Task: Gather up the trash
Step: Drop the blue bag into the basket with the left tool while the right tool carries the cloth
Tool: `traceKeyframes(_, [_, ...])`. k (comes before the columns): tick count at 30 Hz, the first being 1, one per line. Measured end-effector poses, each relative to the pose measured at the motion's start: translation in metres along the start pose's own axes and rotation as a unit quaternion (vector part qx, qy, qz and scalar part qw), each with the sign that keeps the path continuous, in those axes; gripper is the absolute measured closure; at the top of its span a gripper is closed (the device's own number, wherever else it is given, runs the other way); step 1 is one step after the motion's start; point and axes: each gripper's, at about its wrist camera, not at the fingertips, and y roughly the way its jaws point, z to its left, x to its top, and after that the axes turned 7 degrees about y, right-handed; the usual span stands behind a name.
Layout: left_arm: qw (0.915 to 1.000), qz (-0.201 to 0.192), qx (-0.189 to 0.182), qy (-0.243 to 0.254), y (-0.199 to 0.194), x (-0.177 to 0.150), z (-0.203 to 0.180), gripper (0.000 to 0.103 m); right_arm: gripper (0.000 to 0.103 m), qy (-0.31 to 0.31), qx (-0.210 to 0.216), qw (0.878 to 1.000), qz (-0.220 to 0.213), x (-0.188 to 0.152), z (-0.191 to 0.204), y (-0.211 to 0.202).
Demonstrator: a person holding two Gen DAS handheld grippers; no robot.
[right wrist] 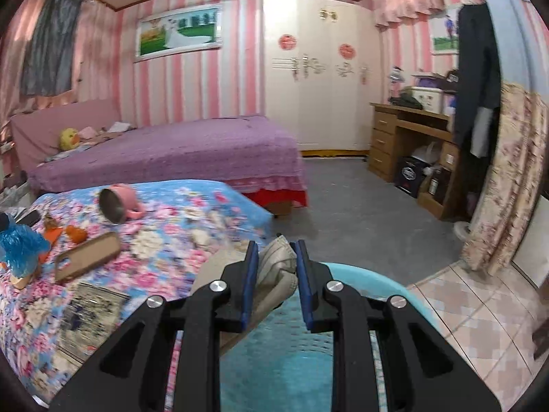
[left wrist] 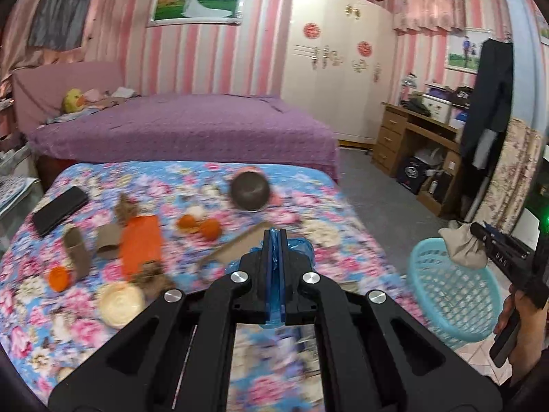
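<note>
So the collecting looks only partly done: the right tongs [right wrist: 274,257] pinch a crumpled beige wad [right wrist: 278,267] over the rim of the turquoise basket [left wrist: 446,295] on the floor beside the bed [left wrist: 240,178], while the left tongs [left wrist: 274,240], pressed together, grip a crinkly blue plastic bag [left wrist: 298,245] above the flowered cover. Orange peels [left wrist: 200,226], cardboard tubes [left wrist: 77,252], an orange wrapper [left wrist: 140,243] and a round cream lid [left wrist: 120,304] seem left to gather

Beige wad [right wrist: 278,267] over turquoise basket [right wrist: 370,276]
</note>
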Motion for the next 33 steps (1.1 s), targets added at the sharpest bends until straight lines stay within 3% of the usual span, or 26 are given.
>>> traceKeyframes(6, [0.9984, 0.005, -0.056, 0.009, 0.023, 0.012, -0.064, 0.102, 0.08, 0.006, -0.038, 0.999, 0.011, -0.006, -0.046, -0.002])
traceKeyframes(16, [0.9905, 0.026, -0.127, 0.045, 0.053, 0.001, -0.161, 0.102, 0.08, 0.035, -0.077, 0.996, 0.022, -0.011, -0.105, -0.006])
traceKeyframes(26, [0.9834, 0.051, -0.152, 0.085, 0.087, -0.007, -0.219, 0.101, 0.081, 0.061, -0.081, 0.995, 0.022, -0.017, -0.128, -0.008])
traceKeyframes(28, [0.9833, 0.054, -0.144, 0.097, 0.092, -0.01, -0.224, 0.092, 0.081, 0.064, -0.08, 0.995, 0.022, -0.017, -0.129, -0.008])
traceKeyframes(30, [0.985, 0.052, -0.13, 0.101, 0.095, -0.011, -0.223, 0.055, 0.081, 0.065, -0.078, 0.995, 0.021, -0.018, -0.128, -0.007])
traceKeyframes(33, [0.9898, 0.034, -0.1, 0.096, 0.091, -0.007, -0.211, 0.027, 0.08, 0.063, -0.076, 0.995, 0.022, -0.019, -0.126, -0.007])
